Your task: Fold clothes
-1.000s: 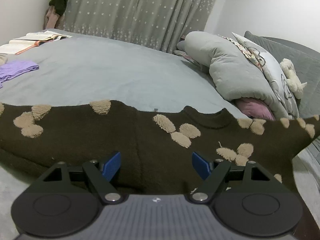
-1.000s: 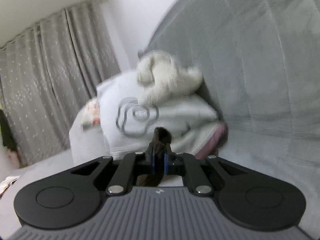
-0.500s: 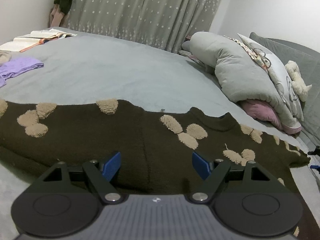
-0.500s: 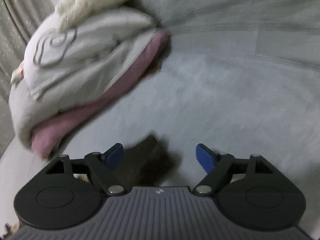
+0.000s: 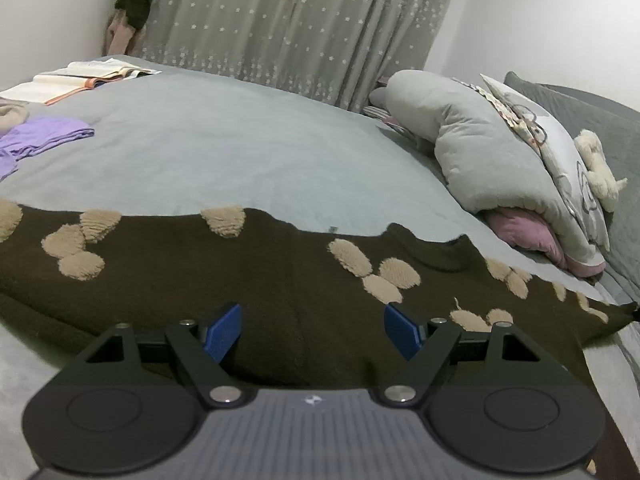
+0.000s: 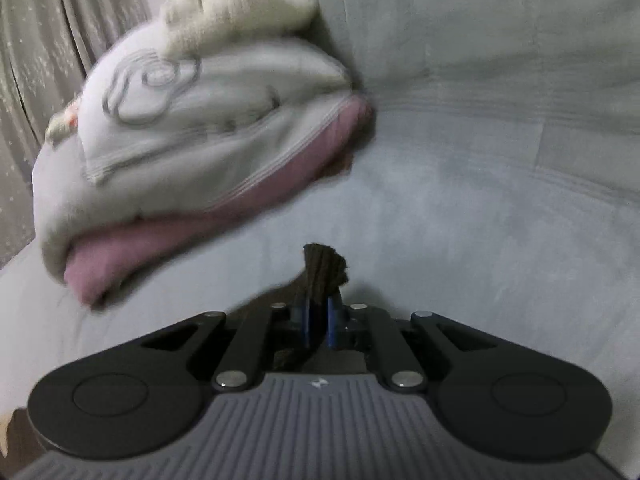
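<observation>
While left gripper [image 5: 312,330] hangs over sweater [image 5: 280,280] middle, blue fingers wide apart, gripping nothing, right gripper [image 6: 317,320] went from spread half a sec ago to pinched tight on brown cuff [image 6: 324,266]. Sweater lies spread across bed [image 5: 240,152], sleeves out. Looks like sleeve regrabbed, so guessing sleeve fold inward comes next. Right view blurry tho.

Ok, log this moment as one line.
task: fold clothes | left gripper: open over sweater | right gripper: shut on sweater cuff | sweater flat on bed
</observation>
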Motion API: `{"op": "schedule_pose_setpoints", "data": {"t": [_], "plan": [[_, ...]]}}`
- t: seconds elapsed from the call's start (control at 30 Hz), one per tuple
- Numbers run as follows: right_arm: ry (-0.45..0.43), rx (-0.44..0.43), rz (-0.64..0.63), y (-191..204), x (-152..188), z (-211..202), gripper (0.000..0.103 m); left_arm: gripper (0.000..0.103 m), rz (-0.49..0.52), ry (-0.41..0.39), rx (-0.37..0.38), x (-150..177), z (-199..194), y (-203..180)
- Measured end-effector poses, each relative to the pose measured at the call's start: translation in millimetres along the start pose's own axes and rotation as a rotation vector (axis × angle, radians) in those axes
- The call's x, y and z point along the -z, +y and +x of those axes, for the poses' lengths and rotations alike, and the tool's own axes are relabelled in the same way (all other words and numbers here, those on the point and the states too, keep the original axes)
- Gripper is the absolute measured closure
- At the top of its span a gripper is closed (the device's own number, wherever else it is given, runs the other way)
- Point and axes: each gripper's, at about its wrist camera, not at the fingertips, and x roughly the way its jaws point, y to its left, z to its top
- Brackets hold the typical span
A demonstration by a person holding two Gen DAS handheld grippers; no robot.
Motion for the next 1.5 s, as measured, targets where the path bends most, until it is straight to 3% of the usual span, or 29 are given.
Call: {"op": "schedule_pose_setpoints", "data": {"t": [0.2, 0.3, 0.37, 0.4, 0.43, 0.5, 0.7, 0.83, 1.0, 1.03, 1.07, 1.1, 1.2, 1.3, 1.5], "plan": [[0.013, 0.134, 0.000, 3, 30, 22, 0.093, 0.025, -0.091, -0.026, -0.027, -9, -10, 20], [-0.072, 0.160, 0.033, 11, 27, 8, 0.090, 0.025, -0.226, -0.035, -0.059, -17, -19, 47], [-0.198, 0.198, 0.080, 18, 10, -21, 0.082, 0.025, -0.339, -0.041, -0.079, -23, -25, 71], [-0.244, 0.208, 0.098, 21, 1, -35, 0.067, 0.025, -0.393, -0.043, -0.093, -26, -29, 84], [-0.253, 0.180, 0.108, 25, -8, -45, 0.051, 0.025, -0.440, -0.043, -0.115, -27, -33, 98], [-0.240, 0.099, 0.116, 31, -24, -63, 0.034, 0.025, -0.536, -0.043, -0.159, -31, -41, 124], [-0.199, -0.118, 0.049, 71, -36, -127, 0.028, 0.024, -0.820, -0.052, -0.261, -33, -59, 198], [-0.154, -0.242, 0.103, 90, -14, -168, 0.024, 0.023, -0.794, -0.055, -0.284, -36, -50, 213], [-0.032, -0.383, 0.117, 121, 27, -199, 0.024, 0.022, -0.735, -0.061, -0.303, -40, -37, 230], [-0.025, -0.393, 0.113, 125, 31, -203, 0.024, 0.034, -0.723, -0.062, -0.307, -41, -34, 233], [-0.008, -0.441, 0.087, 136, 42, -209, 0.024, 0.069, -0.711, -0.063, -0.311, -42, -31, 236], [0.000, -0.461, 0.065, 142, 49, -211, 0.024, 0.087, -0.701, -0.062, -0.311, -43, -31, 239], [0.010, -0.492, 0.008, 153, 63, -210, 0.024, 0.094, -0.755, -0.104, -0.253, -40, -43, 251], [0.031, -0.447, -0.038, 156, 73, -206, 0.024, 0.094, -0.783, -0.179, -0.197, -43, -61, 256], [0.061, -0.447, 0.025, 148, 76, -194, 0.024, 0.094, -0.843, -0.350, -0.072, -52, -101, 244]]}}
